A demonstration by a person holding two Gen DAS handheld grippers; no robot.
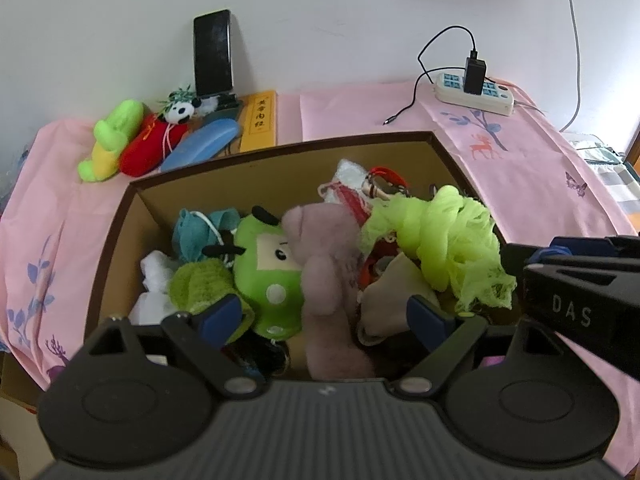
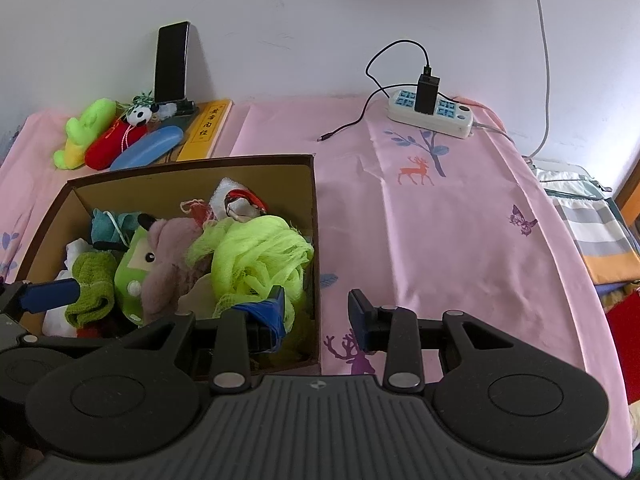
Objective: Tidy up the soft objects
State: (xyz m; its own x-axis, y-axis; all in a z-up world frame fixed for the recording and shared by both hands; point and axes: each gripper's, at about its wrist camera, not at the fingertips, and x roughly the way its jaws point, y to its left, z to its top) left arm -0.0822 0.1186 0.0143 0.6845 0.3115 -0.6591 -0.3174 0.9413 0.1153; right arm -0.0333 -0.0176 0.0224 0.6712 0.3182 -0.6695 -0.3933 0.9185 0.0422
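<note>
A: Pink printed cloth (image 2: 440, 220) covers the whole table, and a brown cardboard box (image 1: 120, 216) sits on it, already stuffed with soft things. Why the box?

B: It looks like the collecting bin. A green plush toy (image 1: 268, 268), a mauve plush animal (image 1: 328, 256) and a lime mesh pouf (image 1: 452, 240) are piled inside.

A: And the grippers?

B: The left gripper (image 1: 324, 316) hovers over the pile with its jaws spread wide, gripping nothing. The right gripper (image 2: 318, 312) straddles the box's right wall, jaws apart, also empty; the pouf lies just beside its left finger.

A: Anything left outside?

B: 2 toys near the wall: a lime-and-yellow plush (image 2: 82, 132) and a red panda plush (image 2: 120, 142), beside a blue case (image 2: 148, 152). I judge those go in next.
</note>
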